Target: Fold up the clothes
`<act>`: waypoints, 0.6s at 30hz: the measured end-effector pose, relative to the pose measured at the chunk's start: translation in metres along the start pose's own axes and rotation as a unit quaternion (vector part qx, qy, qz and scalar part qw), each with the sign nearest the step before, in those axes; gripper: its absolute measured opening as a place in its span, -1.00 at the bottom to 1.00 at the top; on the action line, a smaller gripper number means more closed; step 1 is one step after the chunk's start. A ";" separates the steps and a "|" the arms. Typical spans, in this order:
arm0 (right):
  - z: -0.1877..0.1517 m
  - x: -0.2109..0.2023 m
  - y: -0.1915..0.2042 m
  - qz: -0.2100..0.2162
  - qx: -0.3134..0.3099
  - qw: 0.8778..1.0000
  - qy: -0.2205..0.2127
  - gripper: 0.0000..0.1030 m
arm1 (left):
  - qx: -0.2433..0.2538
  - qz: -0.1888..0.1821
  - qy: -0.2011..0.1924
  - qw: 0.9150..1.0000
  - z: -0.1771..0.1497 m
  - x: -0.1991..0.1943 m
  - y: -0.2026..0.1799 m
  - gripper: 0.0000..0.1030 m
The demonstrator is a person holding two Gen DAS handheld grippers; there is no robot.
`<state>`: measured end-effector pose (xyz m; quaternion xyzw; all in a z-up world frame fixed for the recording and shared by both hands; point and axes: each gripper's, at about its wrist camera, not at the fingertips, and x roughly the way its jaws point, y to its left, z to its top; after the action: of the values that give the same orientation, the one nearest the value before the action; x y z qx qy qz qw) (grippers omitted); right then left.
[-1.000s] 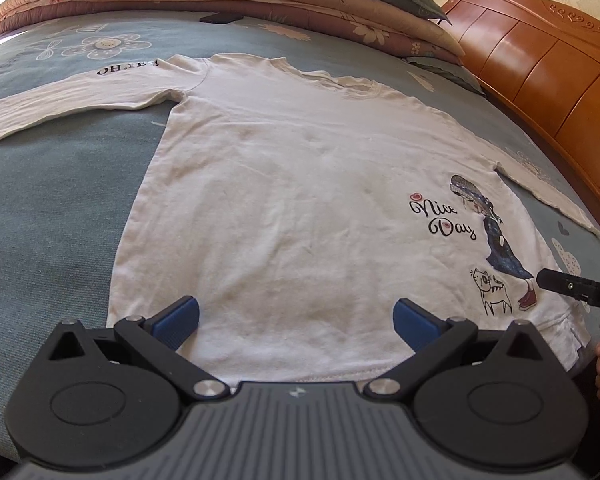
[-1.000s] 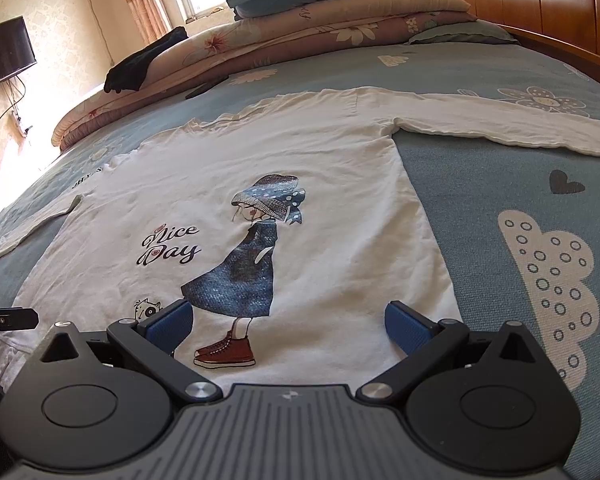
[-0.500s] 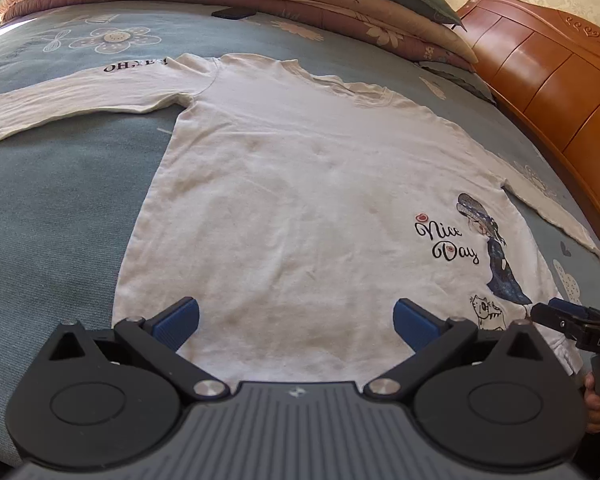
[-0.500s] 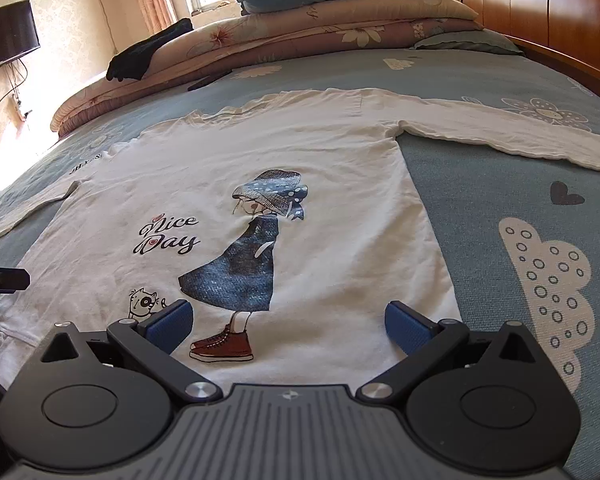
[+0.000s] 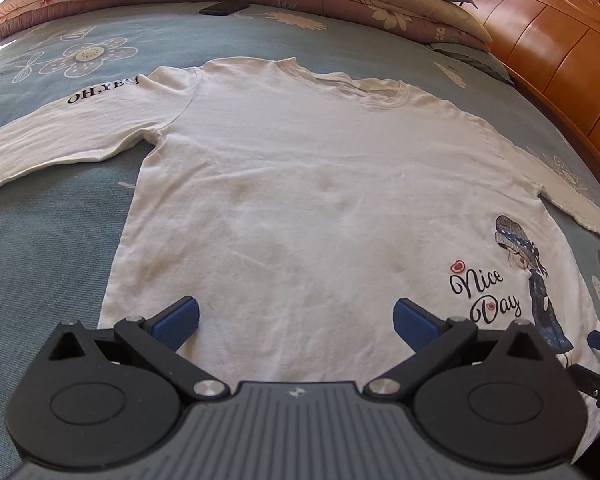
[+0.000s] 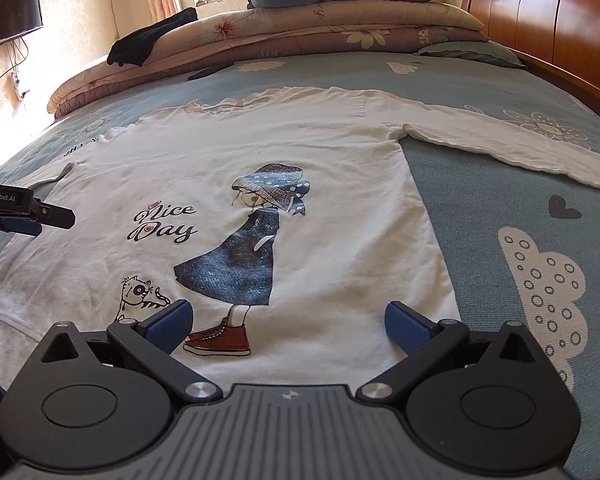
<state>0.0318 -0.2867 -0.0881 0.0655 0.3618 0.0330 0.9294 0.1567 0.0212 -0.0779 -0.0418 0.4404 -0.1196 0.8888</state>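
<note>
— Shirt [image 5: 300,208] fills the middle of both frames: white, long-sleeved, spread flat and face up on the blue bedspread [image 5: 52,240], collar toward the top of the frame, hem at the bottom edge, one sleeve [image 5: 60,140] running off to the left and the other sleeve [image 6: 500,140] to the right.

— And the grippers?

— Left gripper [image 5: 296,316] hangs over the hem with its jaws wide apart, nothing between them. Right gripper [image 6: 288,320] stands the same way, apart and empty, above the printed red shoe [image 6: 220,338] at the bottom of its frame.

— How will the cloth behave?

— Thin knit, I'd judge: light, limp, no stiffness, so it will sag and crease from wherever it's pinched, and drag a little on the bedspread.

— Where to grip?

— Edges with a seam: the hem corners at the lower frame, the shoulder seams or a cuff. A pinch mid-panel would only bunch one layer.
</note>
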 end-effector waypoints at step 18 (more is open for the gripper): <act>0.000 0.001 0.004 -0.008 -0.014 1.000 0.003 1.00 | 0.057 0.016 -0.026 0.998 -0.029 -0.012 -0.008 0.99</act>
<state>0.0323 -0.2826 -0.0886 0.0496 0.3642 0.0305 0.9295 0.1251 0.0179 -0.0847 0.0126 0.4101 -0.1289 0.9028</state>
